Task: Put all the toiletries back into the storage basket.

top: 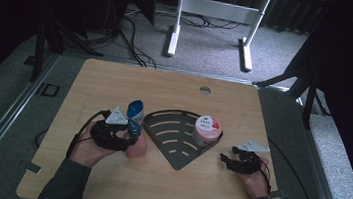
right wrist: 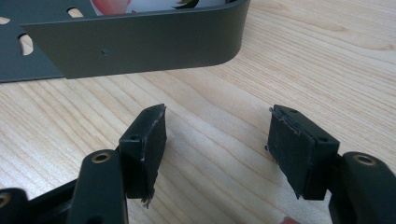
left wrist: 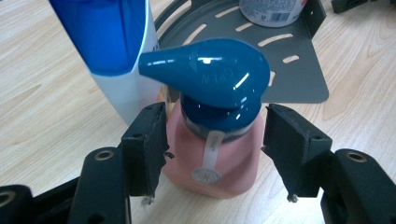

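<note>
A pink pump bottle (left wrist: 210,154) with a dark blue pump head stands on the wooden table, just left of a dark grey corner shelf (top: 174,144). My left gripper (left wrist: 217,116) is open with the bottle's neck between its jaws; the right pad (left wrist: 292,149) stands a little off it. In the high view the left gripper (top: 133,132) is at the pink bottle (top: 138,146). My right gripper (right wrist: 217,116) is open over bare wood beside the shelf's wall (right wrist: 140,42), nothing between its pads. It lies right of the shelf (top: 227,153).
A tall blue and white bottle (top: 135,111) stands right behind the pink one (left wrist: 112,46). A round jar with a pink and white lid (top: 207,129) sits in the shelf's right corner. The table (top: 154,187) has a small hole near its far edge.
</note>
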Available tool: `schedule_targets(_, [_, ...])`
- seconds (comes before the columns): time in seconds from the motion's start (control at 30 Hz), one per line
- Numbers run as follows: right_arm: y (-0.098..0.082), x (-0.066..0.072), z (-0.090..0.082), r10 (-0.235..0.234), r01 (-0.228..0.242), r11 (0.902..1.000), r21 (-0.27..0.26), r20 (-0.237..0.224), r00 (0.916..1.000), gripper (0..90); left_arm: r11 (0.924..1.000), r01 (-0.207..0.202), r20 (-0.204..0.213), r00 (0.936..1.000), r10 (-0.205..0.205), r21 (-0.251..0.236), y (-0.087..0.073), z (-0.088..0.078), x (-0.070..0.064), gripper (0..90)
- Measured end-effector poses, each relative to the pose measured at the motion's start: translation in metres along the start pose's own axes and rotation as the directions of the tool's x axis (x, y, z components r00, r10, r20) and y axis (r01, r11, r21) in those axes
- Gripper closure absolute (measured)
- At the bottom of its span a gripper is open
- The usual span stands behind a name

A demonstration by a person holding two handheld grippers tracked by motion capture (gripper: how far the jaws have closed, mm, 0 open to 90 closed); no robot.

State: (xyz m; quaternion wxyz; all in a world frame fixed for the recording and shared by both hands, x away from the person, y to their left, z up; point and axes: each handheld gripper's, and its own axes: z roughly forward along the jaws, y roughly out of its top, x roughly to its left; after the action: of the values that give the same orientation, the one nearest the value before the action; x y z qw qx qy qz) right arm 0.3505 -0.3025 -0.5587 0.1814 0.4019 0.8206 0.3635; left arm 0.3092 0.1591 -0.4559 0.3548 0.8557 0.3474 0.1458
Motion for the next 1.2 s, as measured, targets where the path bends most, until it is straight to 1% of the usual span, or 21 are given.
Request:
schedule_targets(0.17, [0.0, 0.0, 0.0, 0.0, 0.0, 1.0, 0.0, 0.0, 1.0, 36.9, 1.0, -0.005, 0.009, 0.9999, 0.005, 0.002, 0.003, 0.004, 0.0, 40.2])
schedule_targets(0.3, [0.0, 0.0, 0.0, -0.001, 0.001, 1.0, 0.0, -0.001, 1.0, 36.8, 0.9998, -0.019, 0.017, 0.9997, 0.019, 0.002, 0.007, 0.009, -0.001, 40.1])
schedule_targets(0.47, [0.0, 0.0, 0.0, -0.001, 0.001, 1.0, 0.0, -0.001, 1.0, 36.7, 0.9999, -0.014, 0.031, 0.9994, 0.014, 0.006, 0.009, 0.012, 0.001, 39.5])
schedule_targets(0.77, [0.0, 0.0, 0.0, -0.002, 0.002, 1.0, 0.001, -0.002, 1.0, 36.5, 0.9996, -0.013, 0.022, 0.9997, 0.013, 0.023, 0.014, 0.019, -0.001, 37.0])
schedule_targets(0.8, [0.0, 0.0, 0.0, -0.002, 0.002, 1.0, 0.001, -0.001, 1.0, 36.5, 0.9995, -0.019, 0.015, 0.9997, 0.019, 0.027, 0.015, 0.021, -0.003, 37.0])
schedule_targets(0.87, [0.0, 0.0, 0.0, -0.002, 0.002, 1.0, 0.001, -0.002, 1.0, 36.4, 0.9996, -0.019, 0.017, 0.9997, 0.019, 0.021, 0.017, 0.022, -0.004, 37.2])
schedule_targets(0.97, [0.0, 0.0, 0.0, -0.002, 0.002, 1.0, 0.001, -0.003, 1.0, 36.3, 0.9996, -0.014, 0.011, 0.9998, 0.014, 0.025, 0.019, 0.024, -0.004, 38.1])
schedule_targets(1.07, [0.0, 0.0, 0.0, -0.003, 0.003, 1.0, 0.001, -0.003, 1.0, 36.1, 0.9998, -0.003, -0.004, 1.0, 0.003, 0.019, 0.018, 0.023, -0.003, 43.8])
schedule_targets(1.17, [0.0, 0.0, 0.0, -0.003, 0.003, 1.0, 0.001, -0.004, 1.0, 36.1, 0.9999, 0.003, -0.001, 1.0, -0.003, 0.013, 0.018, 0.022, -0.001, 47.7])
schedule_targets(1.2, [0.0, 0.0, 0.0, -0.004, 0.004, 1.0, 0.001, -0.004, 1.0, 36.1, 0.9999, 0.013, 0.006, 0.9999, -0.013, 0.005, 0.018, 0.02, 0.0, 47.7])
